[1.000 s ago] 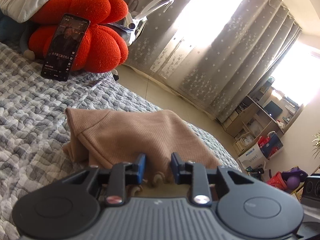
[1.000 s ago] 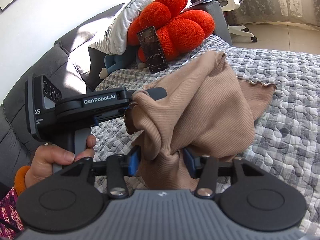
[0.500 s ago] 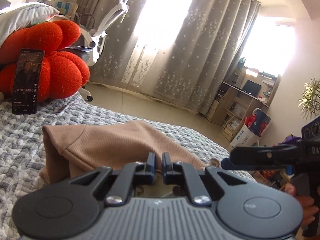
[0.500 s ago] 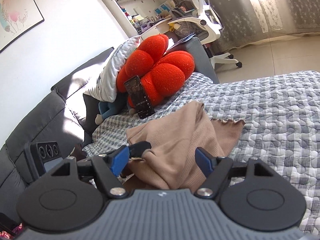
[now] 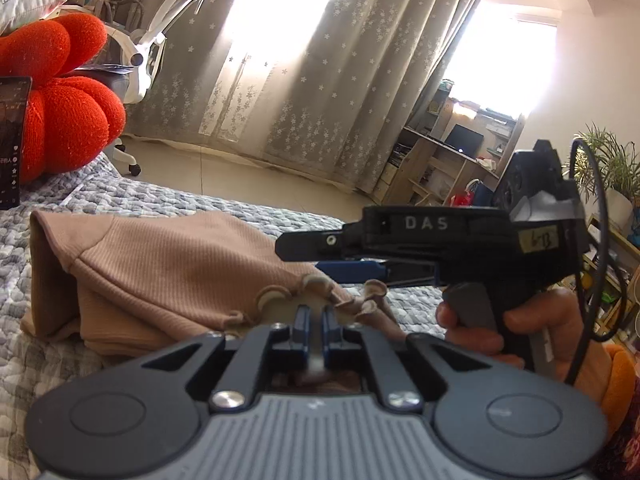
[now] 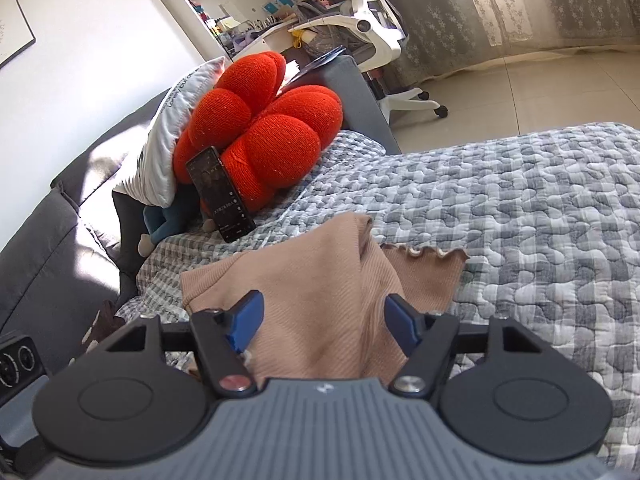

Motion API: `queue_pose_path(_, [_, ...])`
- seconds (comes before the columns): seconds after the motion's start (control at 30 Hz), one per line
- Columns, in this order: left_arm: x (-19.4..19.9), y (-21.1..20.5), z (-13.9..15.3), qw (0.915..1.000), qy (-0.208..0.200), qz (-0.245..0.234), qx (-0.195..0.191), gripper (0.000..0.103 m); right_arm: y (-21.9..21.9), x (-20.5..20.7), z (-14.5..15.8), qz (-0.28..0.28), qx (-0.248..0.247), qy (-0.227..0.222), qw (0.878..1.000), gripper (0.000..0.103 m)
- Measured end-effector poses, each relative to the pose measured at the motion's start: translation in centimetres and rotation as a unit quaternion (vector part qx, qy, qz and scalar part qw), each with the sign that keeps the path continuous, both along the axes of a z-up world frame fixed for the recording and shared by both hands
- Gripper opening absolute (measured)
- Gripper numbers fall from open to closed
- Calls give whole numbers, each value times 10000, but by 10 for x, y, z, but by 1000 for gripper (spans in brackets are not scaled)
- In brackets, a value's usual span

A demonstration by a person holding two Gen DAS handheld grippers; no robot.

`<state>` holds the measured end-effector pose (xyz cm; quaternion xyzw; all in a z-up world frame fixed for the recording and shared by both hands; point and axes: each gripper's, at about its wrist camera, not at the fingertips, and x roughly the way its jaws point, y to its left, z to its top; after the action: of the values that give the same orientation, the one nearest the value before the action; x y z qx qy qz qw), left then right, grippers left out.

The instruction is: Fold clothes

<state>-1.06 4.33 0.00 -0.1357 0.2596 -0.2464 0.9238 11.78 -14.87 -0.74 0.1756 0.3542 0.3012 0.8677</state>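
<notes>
Left wrist view, from the left: a phone (image 5: 11, 148) leans against an orange cushion (image 5: 60, 96), both at the edge of the frame. Next comes the top (image 5: 160, 276), a tan ribbed garment lying folded on the quilt (image 5: 36, 364) of the bed, its frilled hem bunched toward the camera. The left gripper (image 5: 315, 322) sits at that hem with its jaws drawn nearly together — a thin strip of the tan cloth is pinched between the blue pads. To the right, the right gripper (image 5: 324, 254) reaches in sideways above the cloth, held by a hand (image 5: 520, 328) with an orange sleeve (image 5: 618, 384) at the wrist. Behind it stand curtains (image 5: 320, 72) and a desk (image 5: 448, 164).

Right wrist view, again from the left: a grey sofa back (image 6: 44, 240), then a white pillow (image 6: 168, 140), the cushion (image 6: 264, 128) and the phone (image 6: 220, 196) propped upright in front of it. The top (image 6: 320, 304) lies below them on the quilt (image 6: 520, 220), one frilled edge spread flat toward the right. The right gripper (image 6: 324, 320) hangs over the garment with its jaws wide apart — whether the pads touch the cloth cannot be told. An office chair (image 6: 376, 36) stands on the floor beyond the bed.
</notes>
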Motion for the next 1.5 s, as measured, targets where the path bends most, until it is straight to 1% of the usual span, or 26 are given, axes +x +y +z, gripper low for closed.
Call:
queue_pose_path(0.03, [-1, 4, 2, 10000, -8, 53, 0, 16, 1, 3, -4, -27, 11, 50, 10000, 58])
queue_pose_path(0.07, [-2, 7, 4, 9999, -21, 113, 5, 27, 2, 4, -8, -48, 19, 83, 10000, 53])
queue_pose_path(0.1, [-3, 11, 5, 9998, -40, 204, 15, 34, 2, 5, -10, -60, 25, 99, 9999, 38])
queue_pose_path(0.13, [-3, 16, 7, 9995, -47, 308, -7, 44, 2, 4, -9, -58, 26, 85, 9999, 21])
queue_pose_path(0.2, [-4, 25, 10, 9986, -46, 512, -86, 46, 1, 1, -7, -54, 28, 56, 10000, 17])
queue_pose_path(0.23, [-4, 30, 11, 9980, -45, 615, -126, 51, 0, 0, -6, -52, 30, 41, 10000, 15])
queue_pose_path(0.27, [-5, 34, 12, 9970, -33, 763, -147, 61, -1, -2, -4, -52, 35, 19, 10000, 14])
queue_pose_path(0.33, [-5, 41, 12, 9939, 19, 1092, -158, 68, -4, -6, 1, -59, 31, -32, 10000, 13])
queue_pose_path(0.47, [1, 50, 4, 9867, 333, 1587, -133, 72, -10, -16, 4, 12, -60, -60, 10000, 12])
queue_pose_path(0.53, [4, 53, 0, 9832, 489, 1753, -165, 72, -13, -21, 5, 66, -82, -50, 9999, 12])
queue_pose_path(0.6, [7, 54, -2, 9823, 547, 1761, -325, 72, -15, -28, 6, 162, -124, -38, 9998, 11])
queue_pose_path(0.67, [6, 54, -2, 9831, 504, 1684, -512, 72, -14, -35, 6, 310, -175, 10, 9994, 10])
queue_pose_path(0.73, [6, 46, 0, 9849, 403, 1570, -607, 70, -11, -44, 6, 475, -257, 33, 9985, 10])
queue_pose_path(0.8, [7, 37, 2, 9873, 268, 1449, -584, 63, -6, -53, 6, 608, -407, -16, 9973, 10])
queue_pose_path(0.83, [7, 31, 3, 9889, 189, 1372, -543, 52, -5, -56, 6, 652, -453, -31, 9968, 10])
queue_pose_path(0.87, [7, 26, 4, 9902, 110, 1295, -501, 46, -5, -59, 6, 680, -464, -30, 9966, 10])
queue_pose_path(0.93, [7, 15, 6, 9926, -48, 1140, -417, 41, -9, -61, 6, 684, -446, -12, 9967, 10])
queue_pose_path(0.97, [7, 10, 7, 9935, -127, 1062, -376, 35, -12, -62, 6, 674, -426, 1, 9968, 10])
queue_pose_path(1.03, [8, -1, 9, 9950, -285, 907, -292, 28, -20, -62, 8, 577, -361, -22, 9977, 12])
queue_pose_path(1.1, [8, -8, 11, 9960, -409, 742, -293, 25, -30, -63, 11, 450, -280, -74, 9986, 17])
queue_pose_path(1.27, [11, -22, 11, 9970, -536, 511, -209, 24, -49, -64, 23, 214, -38, -293, 9993, 18])
queue_pose_path(1.3, [12, -25, 11, 9972, -529, 477, -212, 24, -53, -64, 25, 167, 11, -337, 9993, 21])
queue_pose_path(1.33, [13, -27, 11, 9974, -522, 440, -217, 24, -57, -64, 28, 120, 59, -381, 9992, 31])
queue_pose_path(1.4, [15, -35, 11, 9977, -538, 348, -204, 24, -62, -66, 33, 41, 161, -535, 9984, 48])
queue_pose_path(1.5, [17, -48, 8, 9983, -546, 119, -151, 24, -62, -68, 38, 42, 206, -748, 9970, 49])
